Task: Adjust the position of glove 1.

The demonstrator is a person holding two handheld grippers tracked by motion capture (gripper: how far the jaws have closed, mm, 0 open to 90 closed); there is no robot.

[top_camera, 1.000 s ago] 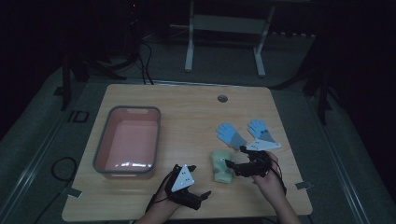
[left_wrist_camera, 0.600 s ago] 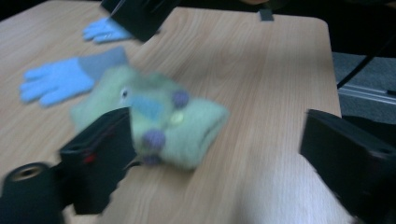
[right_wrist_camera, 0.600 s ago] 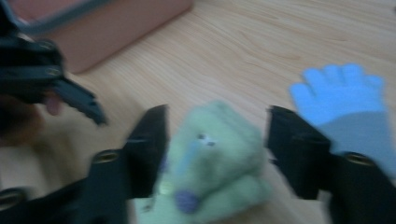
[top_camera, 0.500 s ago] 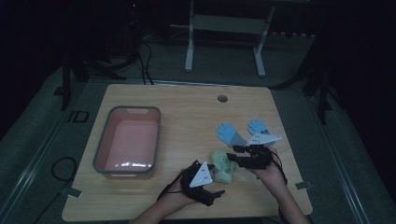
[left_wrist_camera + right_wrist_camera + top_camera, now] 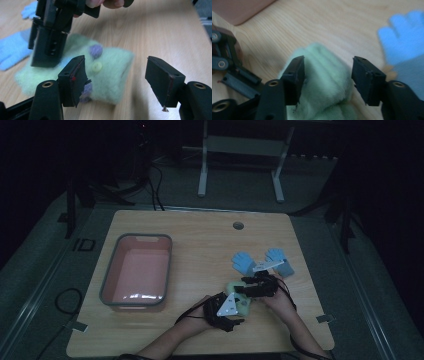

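A pale green fuzzy mitten (image 5: 245, 308) with purple pom-poms and a button (image 5: 97, 67) lies flat near the table's front. My left gripper (image 5: 240, 304) reaches it from the left. In the left gripper view its jaws (image 5: 117, 82) have just been closing and still stand apart, with the mitten's end between them and the right jaw over bare wood. My right gripper (image 5: 246, 290) comes down on the mitten from the right. Its jaws (image 5: 327, 75) have just been opening and straddle a fold of the green fabric (image 5: 324, 82) without clamping it.
Two light blue gloves (image 5: 243, 261) (image 5: 278, 256) lie just behind the right gripper. A pink tub with a grey rim (image 5: 107, 281) stands at the left. A small round hole (image 5: 238, 225) sits near the table's far edge.
Both hands have drawn together over the green mitten: the left gripper moved right, the right gripper moved left and down onto it.
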